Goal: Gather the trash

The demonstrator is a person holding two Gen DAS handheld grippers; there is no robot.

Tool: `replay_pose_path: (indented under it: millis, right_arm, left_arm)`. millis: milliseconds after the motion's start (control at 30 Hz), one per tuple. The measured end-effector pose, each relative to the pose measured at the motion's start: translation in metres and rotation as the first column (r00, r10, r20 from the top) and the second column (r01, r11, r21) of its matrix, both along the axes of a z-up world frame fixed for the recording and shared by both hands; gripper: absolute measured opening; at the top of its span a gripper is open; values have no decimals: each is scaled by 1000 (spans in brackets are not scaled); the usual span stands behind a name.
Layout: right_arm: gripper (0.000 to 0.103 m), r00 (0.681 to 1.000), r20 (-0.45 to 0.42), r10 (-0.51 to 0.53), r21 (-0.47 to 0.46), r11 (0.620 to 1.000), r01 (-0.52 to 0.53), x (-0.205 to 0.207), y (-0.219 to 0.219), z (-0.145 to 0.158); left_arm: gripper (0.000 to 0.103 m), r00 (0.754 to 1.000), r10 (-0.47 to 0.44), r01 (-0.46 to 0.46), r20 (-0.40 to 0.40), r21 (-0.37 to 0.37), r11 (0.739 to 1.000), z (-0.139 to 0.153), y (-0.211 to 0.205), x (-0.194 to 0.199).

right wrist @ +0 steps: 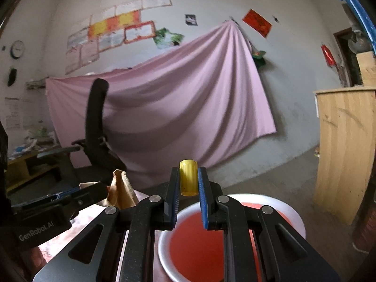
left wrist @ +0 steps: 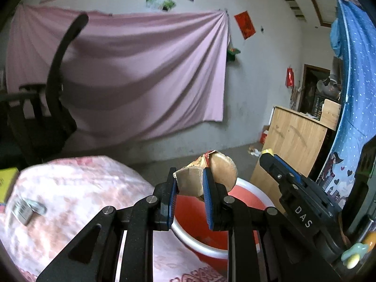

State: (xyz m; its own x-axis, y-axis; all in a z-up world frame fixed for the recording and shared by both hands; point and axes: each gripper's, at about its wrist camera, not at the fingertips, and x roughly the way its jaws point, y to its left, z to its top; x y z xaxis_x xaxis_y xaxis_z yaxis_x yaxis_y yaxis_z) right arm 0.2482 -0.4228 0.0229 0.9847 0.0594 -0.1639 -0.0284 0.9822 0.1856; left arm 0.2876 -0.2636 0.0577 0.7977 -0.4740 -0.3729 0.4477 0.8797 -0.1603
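Left hand-held gripper [left wrist: 189, 184]: pinched crumpled paper wrapper [left wrist: 206, 176], lower centre of frame, held above red bin [left wrist: 246, 188].

Right hand-held gripper [right wrist: 188, 181]: clamped on small yellow cylinder [right wrist: 188, 178], centre of frame, held above rim of same bin.

Bin interior: largely bare; possible scrap low inside, unclear.

Remaining, judged: both pieces unreleased; silvery packet [left wrist: 25, 209] lay on floral-covered table [left wrist: 77, 188], lower left; yellow box [left wrist: 7, 183] at left edge.
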Motion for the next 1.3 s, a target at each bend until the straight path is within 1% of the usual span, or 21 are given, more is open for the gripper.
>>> replay_pose_path:
  millis: [300, 467, 700, 967, 1133, 1300]
  right_arm:
    - [13, 994, -94, -49, 27, 998, 52, 12, -19, -9]
    - [14, 990, -131, -57, 36, 997, 62, 16, -24, -12]
    - [14, 986, -157, -60, 42, 997, 67, 19, -28, -14]
    - [14, 980, -190, -66, 57, 995, 78, 24, -35, -17]
    - [14, 976, -208, -70, 67, 994, 85, 26, -38, -20]
    - [15, 973, -221, -69, 72, 994, 87, 28, -41, -22]
  left_arm:
    - [18, 991, -20, 18, -134, -14, 1000, -11, -13, 21]
    - [18, 983, -40, 40, -181, -3, 999, -15, -21, 29]
    - [19, 976, -54, 54, -212, -4, 999, -17, -25, 34]
    - [28, 968, -58, 58, -243, -8, 998, -20, -27, 41]
    - [31, 964, -60, 59, -259, -15, 998, -20, -31, 45]
    - [36, 964, -56, 53, -259, -19, 998, -21, -30, 47]
